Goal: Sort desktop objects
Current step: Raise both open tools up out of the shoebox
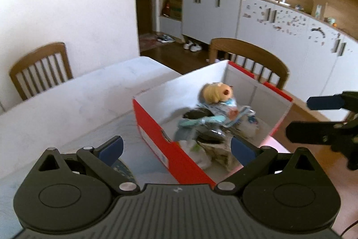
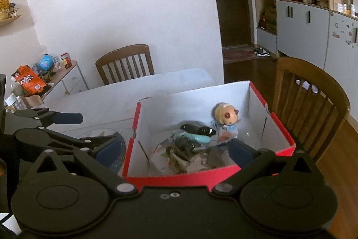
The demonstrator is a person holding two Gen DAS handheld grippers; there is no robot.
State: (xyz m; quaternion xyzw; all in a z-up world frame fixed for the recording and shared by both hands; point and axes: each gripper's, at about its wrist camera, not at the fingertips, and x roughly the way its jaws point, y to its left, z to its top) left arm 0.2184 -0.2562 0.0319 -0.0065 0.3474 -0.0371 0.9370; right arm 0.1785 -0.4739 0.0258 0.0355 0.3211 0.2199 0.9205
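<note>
I have both grippers hovering at the near rim of the red cardboard box with white inner walls [image 2: 201, 178], which sits on the pale grey desk [image 1: 73, 104] near its right edge, with a wooden slat-back chair [image 2: 313, 109] just beyond it. My left gripper [image 1: 176, 149] straddles the box's near left corner, its fingers [image 1: 111, 147] spread wide with nothing between them; one blue pad is outside the red wall, the other over the box interior. My right gripper [image 2: 174, 149] is likewise spread and empty, with its view looking straight down into the box over the near wall. I judge both are held back and open because the things have already gone in and nothing is being carried.

Inside the box lies a loose heap. On top, toward the far right corner, is a small doll with a round cream-yellow head and light blue clothes [image 2: 226, 115]. Beside it is a glossy black rounded object [image 2: 199, 129], with a pale teal plastic piece [image 2: 197, 138] across it. Under these I see crumpled wrappers or printed paper, too blurred to identify.

Left of the box, on the desk, a round dark-blue patterned plate or disc [image 2: 118, 156] lies partly hidden behind my fingers. I would judge it the next candidate for sorting, though what it is remains unclear.
</note>
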